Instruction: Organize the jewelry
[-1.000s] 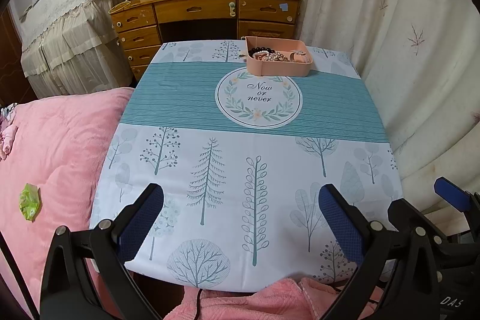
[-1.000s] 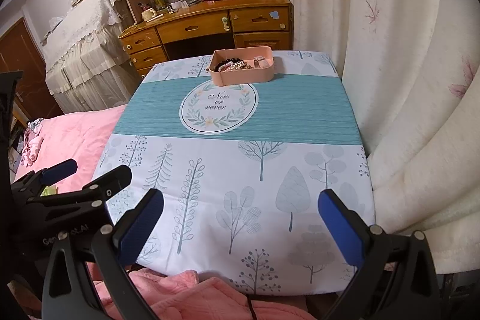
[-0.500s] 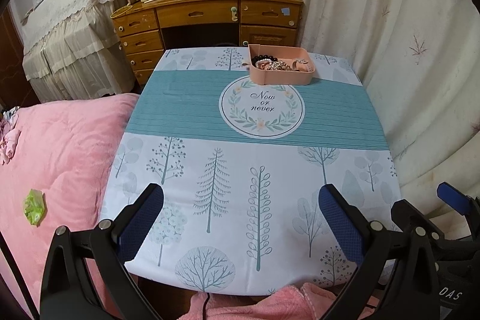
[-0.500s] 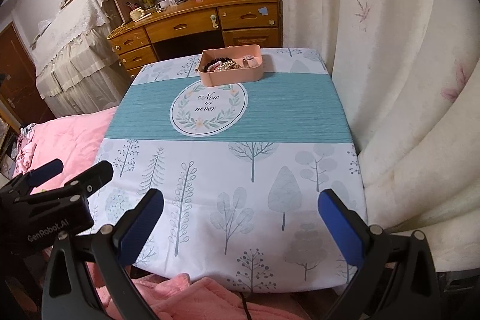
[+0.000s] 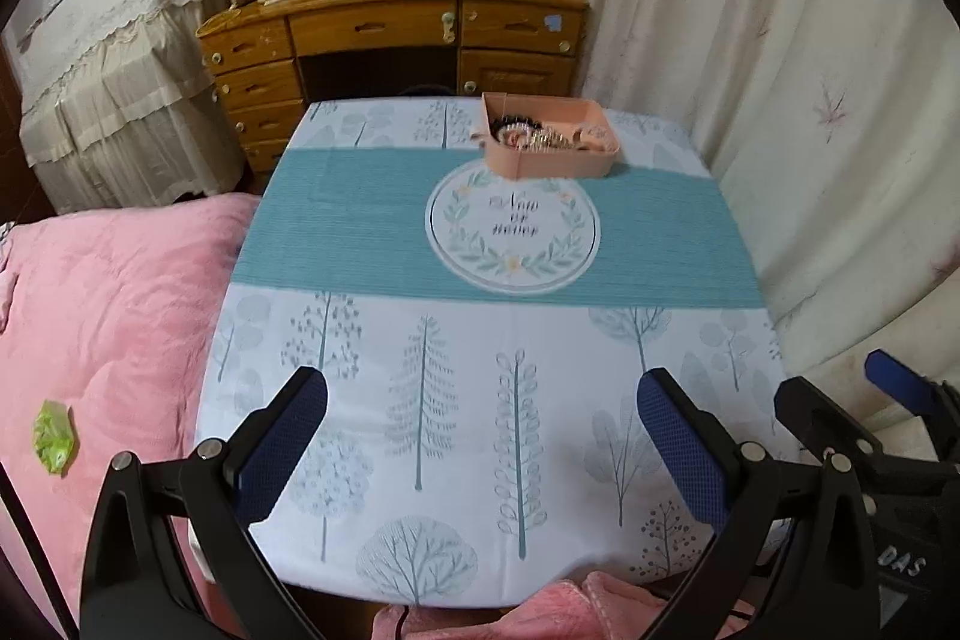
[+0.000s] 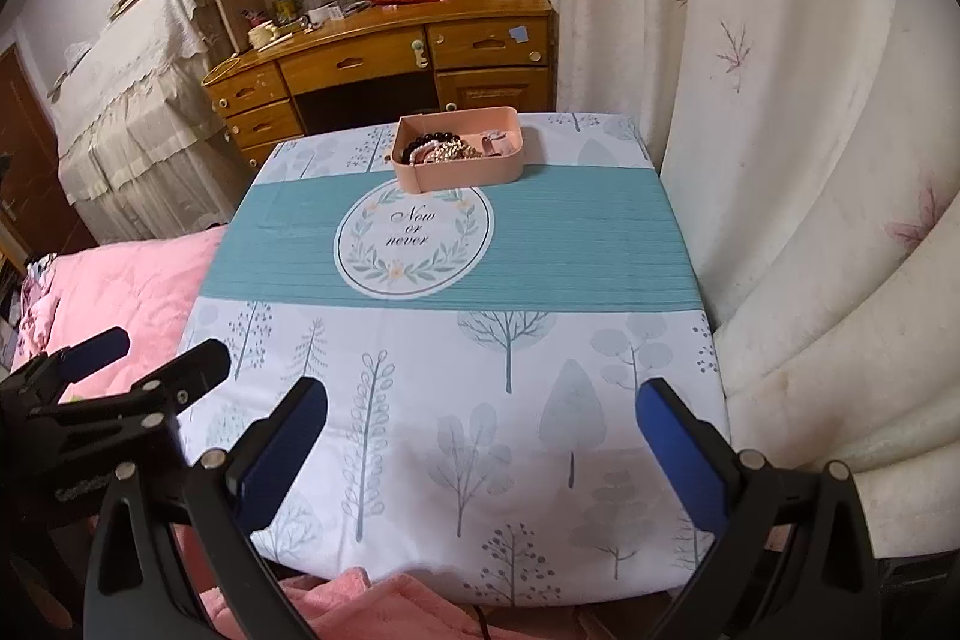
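Note:
A pink rectangular box (image 5: 549, 160) stands at the far side of the table, also in the right wrist view (image 6: 462, 172). It holds a heap of jewelry (image 5: 528, 137), with dark beads and gold pieces (image 6: 441, 149). My left gripper (image 5: 483, 436) is open and empty above the table's near edge. My right gripper (image 6: 480, 436) is open and empty beside it, to its right. Both are far from the box.
The table wears a blue and white tree-print cloth (image 5: 456, 370). A pink quilt (image 5: 102, 316) lies to the left, a cream curtain (image 6: 810, 160) hangs to the right, and a wooden desk (image 5: 390, 34) stands behind the table.
Both grippers have drawn back and risen slightly from the table. The box looks farther away. Both grippers stay open and empty.

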A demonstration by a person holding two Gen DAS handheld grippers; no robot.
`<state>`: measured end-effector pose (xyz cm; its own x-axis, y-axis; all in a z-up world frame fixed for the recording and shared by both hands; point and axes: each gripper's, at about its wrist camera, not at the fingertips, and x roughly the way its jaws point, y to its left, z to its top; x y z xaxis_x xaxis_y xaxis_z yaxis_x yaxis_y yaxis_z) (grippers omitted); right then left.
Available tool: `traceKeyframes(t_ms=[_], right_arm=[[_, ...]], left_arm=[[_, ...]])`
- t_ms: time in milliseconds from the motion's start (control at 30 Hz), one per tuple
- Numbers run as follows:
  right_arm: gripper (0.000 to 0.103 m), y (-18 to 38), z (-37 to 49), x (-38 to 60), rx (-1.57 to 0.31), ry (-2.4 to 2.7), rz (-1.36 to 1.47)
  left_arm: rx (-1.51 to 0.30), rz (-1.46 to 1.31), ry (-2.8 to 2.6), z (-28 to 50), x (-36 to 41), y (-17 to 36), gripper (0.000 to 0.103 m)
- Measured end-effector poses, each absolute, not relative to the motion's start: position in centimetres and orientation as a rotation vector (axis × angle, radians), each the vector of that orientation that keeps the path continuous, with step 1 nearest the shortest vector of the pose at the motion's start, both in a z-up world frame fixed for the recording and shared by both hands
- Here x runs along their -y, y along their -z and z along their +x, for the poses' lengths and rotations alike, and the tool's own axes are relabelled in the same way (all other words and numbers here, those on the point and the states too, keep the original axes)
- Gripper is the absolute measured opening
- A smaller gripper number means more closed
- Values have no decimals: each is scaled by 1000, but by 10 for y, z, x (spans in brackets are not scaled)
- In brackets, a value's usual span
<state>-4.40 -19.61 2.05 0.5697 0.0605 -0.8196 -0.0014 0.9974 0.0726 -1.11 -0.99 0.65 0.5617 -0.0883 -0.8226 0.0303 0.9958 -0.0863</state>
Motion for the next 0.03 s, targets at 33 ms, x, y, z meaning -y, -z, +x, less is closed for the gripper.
traceKeyframes(t_ms=[33], right_arm=[[103, -21, -42, 195, -961, -30, 75]], left_arm=[[-959, -71, 81, -10, 6, -9, 102]])
